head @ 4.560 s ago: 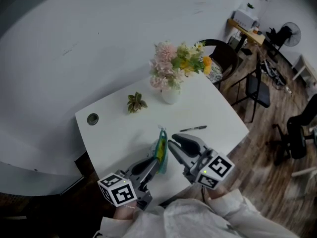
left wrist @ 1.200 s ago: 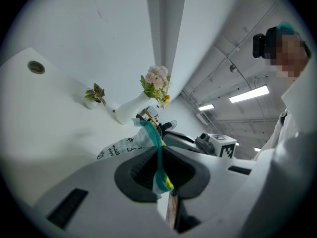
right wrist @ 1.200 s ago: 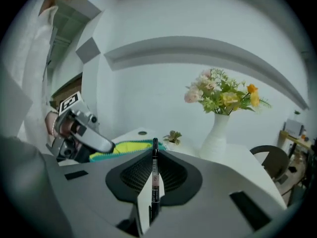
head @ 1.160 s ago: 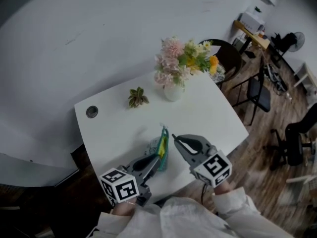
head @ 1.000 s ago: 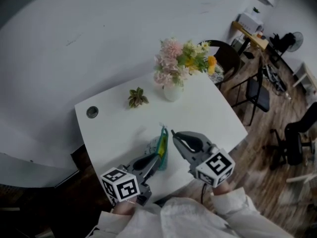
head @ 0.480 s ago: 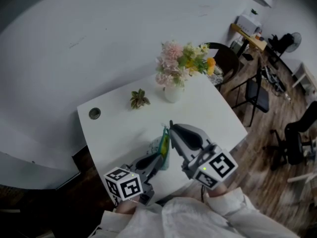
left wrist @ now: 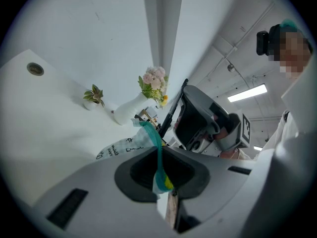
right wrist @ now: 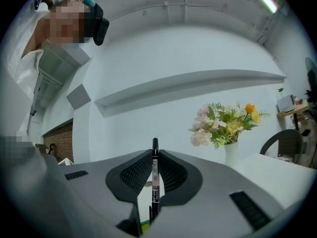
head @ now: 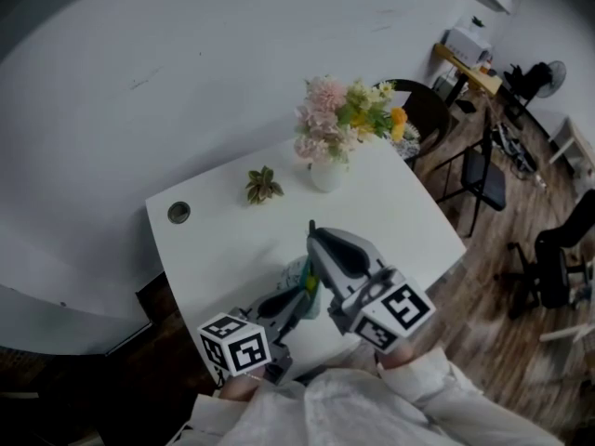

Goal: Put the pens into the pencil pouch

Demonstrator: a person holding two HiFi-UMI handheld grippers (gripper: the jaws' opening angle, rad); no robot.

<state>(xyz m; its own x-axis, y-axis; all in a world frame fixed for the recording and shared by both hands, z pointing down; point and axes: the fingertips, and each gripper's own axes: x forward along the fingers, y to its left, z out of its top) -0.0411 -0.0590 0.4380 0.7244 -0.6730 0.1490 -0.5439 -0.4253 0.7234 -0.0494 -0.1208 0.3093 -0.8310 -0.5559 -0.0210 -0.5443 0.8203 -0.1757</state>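
Teal-rimmed, pale pencil pouch (head: 296,275) is held up over the near part of the white table (head: 400,203). The left gripper (head: 303,297) is clamped on the pouch's teal rim. In the left gripper view the rim strip sits pinched between the closed jaws, with a yellow patch at the pinch. The printed pouch body trails away from the jaws toward the tabletop.

The right gripper (head: 317,242) is just beside the left one and higher, its jaws clenched on a black pen (right wrist: 155,175). In the right gripper view the pen stands upright between the jaws, a label on its barrel, one end poking past the jaw tips. In the left gripper view the pen slants down with its lower end at the pouch's mouth. I cannot tell whether that end is inside.

At the table's far side stand a white vase of pink and yellow flowers (head: 325,173) and a small plant (head: 264,186), well apart from the pouch. A round cable hole (head: 178,214) sits near the left corner. Dark chairs (head: 483,170) stand on the wooden floor to the right.
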